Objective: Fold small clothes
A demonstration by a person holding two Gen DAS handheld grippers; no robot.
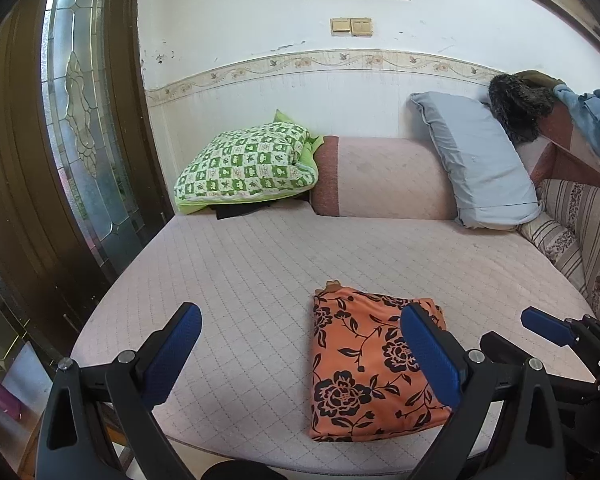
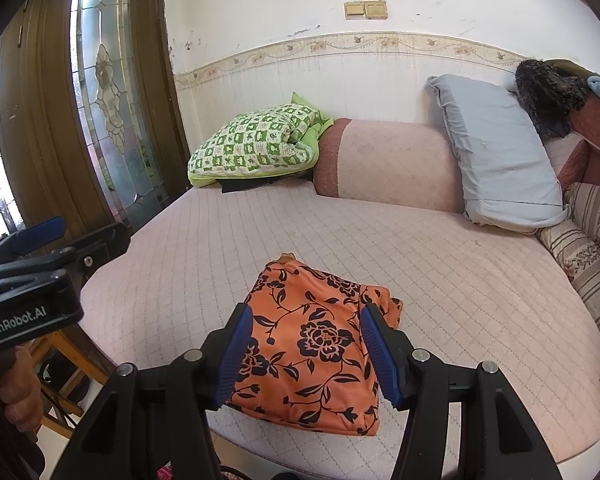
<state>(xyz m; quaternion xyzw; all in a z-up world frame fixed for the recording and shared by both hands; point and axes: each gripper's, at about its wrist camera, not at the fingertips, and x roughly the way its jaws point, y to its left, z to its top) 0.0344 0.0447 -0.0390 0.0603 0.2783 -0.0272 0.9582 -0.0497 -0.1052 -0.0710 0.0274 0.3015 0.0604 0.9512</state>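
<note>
In the left wrist view, the left gripper stood wide open over the pink quilted mattress, with nothing between its blue pads. The folded orange floral garment lay flat on the mattress just ahead of the gripper and toward its right finger, which overlapped the cloth's right edge in the picture; whether it touched could not be told. The right gripper showed at the far right, beyond that finger. Farther ahead, against the wall, a green checked pillow sat to the left, a pink bolster in the middle and a grey pillow to the right.

In the right wrist view, the right gripper stood partly open above the garment, its fingers framing the cloth's near half without closing on it; nothing was held. The left gripper hung off to the left, past the mattress edge, with a hand below it.
</note>
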